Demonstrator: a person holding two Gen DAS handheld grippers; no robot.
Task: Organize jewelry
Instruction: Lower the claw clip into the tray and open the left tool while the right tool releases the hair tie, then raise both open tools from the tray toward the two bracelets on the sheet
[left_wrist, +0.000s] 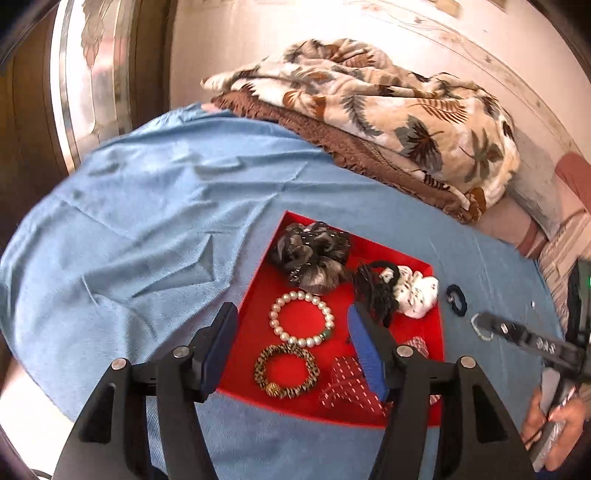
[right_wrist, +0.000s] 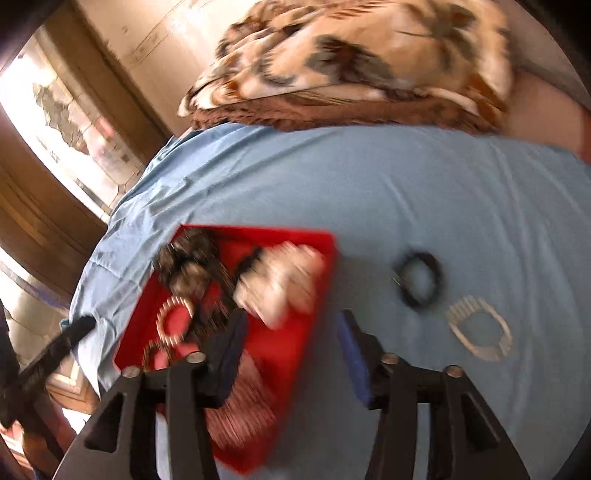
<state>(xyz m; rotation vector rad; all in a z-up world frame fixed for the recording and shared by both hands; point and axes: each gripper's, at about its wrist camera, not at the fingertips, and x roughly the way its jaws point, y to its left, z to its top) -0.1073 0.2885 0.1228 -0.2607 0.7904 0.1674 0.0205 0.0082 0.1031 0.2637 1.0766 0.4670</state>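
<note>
Red card is serving as the collecting place: the shallow red tray (left_wrist: 436, 332) is lying on the blue sheet (left_wrist: 147, 221) of a bed, already holding a pearl bracelet (left_wrist: 301, 318), a leopard-print bracelet (left_wrist: 286, 373), a grey scrunchie (left_wrist: 314, 254), a white scrunchie (left_wrist: 417, 291) and a red dotted cloth (left_wrist: 347, 384), so loose pieces are being gathered in one spot. The left gripper (left_wrist: 295, 354) is hovering over the tray with its jaws standing apart and gripping nothing. The right gripper (right_wrist: 291, 354) is likewise hanging open and empty, angled between the tray's edge and two pieces lying outside it, a dark hair tie (right_wrist: 419, 280) and a pale beaded bracelet (right_wrist: 480, 334), probably the next to be collected.
</note>
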